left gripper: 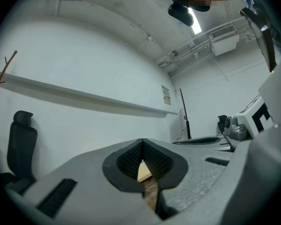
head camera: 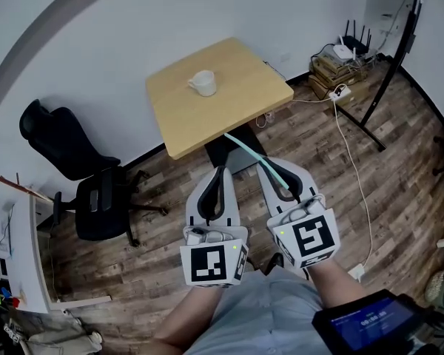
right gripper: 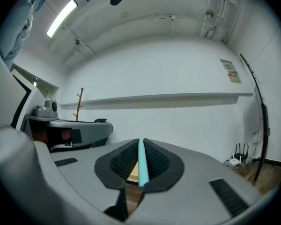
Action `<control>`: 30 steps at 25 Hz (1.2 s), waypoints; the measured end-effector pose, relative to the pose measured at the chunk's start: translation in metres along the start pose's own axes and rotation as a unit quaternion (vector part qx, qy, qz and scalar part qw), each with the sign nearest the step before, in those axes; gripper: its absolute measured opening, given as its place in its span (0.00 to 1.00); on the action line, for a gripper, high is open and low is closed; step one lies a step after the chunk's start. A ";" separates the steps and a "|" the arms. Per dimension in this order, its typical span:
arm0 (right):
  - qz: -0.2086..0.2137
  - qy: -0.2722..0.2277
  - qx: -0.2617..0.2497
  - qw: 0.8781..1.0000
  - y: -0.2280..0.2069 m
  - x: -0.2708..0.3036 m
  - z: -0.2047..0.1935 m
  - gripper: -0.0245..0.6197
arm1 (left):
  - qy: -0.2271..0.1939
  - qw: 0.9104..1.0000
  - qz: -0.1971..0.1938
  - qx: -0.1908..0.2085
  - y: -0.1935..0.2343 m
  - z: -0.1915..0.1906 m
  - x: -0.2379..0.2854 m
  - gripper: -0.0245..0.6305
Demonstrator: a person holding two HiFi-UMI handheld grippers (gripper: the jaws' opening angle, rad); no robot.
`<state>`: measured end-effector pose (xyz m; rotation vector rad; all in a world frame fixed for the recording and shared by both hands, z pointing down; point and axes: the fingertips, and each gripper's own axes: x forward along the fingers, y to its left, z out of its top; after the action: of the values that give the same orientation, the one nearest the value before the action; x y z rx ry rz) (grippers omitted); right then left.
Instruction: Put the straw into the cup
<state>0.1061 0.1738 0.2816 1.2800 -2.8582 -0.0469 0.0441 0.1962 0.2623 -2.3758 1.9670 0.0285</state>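
Straw (right gripper: 141, 165), slim turquoise tube, pinched by right tongs (right gripper: 139, 143)

Matt wood table (head camera: 233, 95); smooth straw (head camera: 254, 154), prob. plastic.

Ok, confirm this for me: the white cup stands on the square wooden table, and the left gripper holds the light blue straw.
Not quite: the wrong gripper is named. The right gripper holds the light blue straw, as the right gripper view shows; the left gripper is shut on nothing. The white cup does stand on the square wooden table.
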 end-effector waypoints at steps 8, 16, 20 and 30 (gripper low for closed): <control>0.003 0.002 0.022 1.000 -0.016 0.024 -0.011 0.08 | 0.023 1.000 0.005 0.000 0.010 -0.020 0.020 0.03; 0.004 0.029 0.032 0.999 -0.038 0.088 -0.034 0.08 | 0.039 0.999 0.004 -0.013 0.048 -0.044 0.080 0.03; -0.001 0.031 0.031 0.999 -0.050 0.132 -0.034 0.08 | 0.035 0.999 -0.001 -0.014 0.079 -0.046 0.116 0.03; -0.016 0.002 0.002 1.000 -0.050 0.229 -0.007 0.08 | -0.015 1.000 -0.008 -0.011 0.159 -0.020 0.175 0.03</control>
<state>-0.0093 -0.0300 0.2859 1.3255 -2.8351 -0.0398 -0.0796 -0.0062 0.2680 -2.3884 1.9453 0.0854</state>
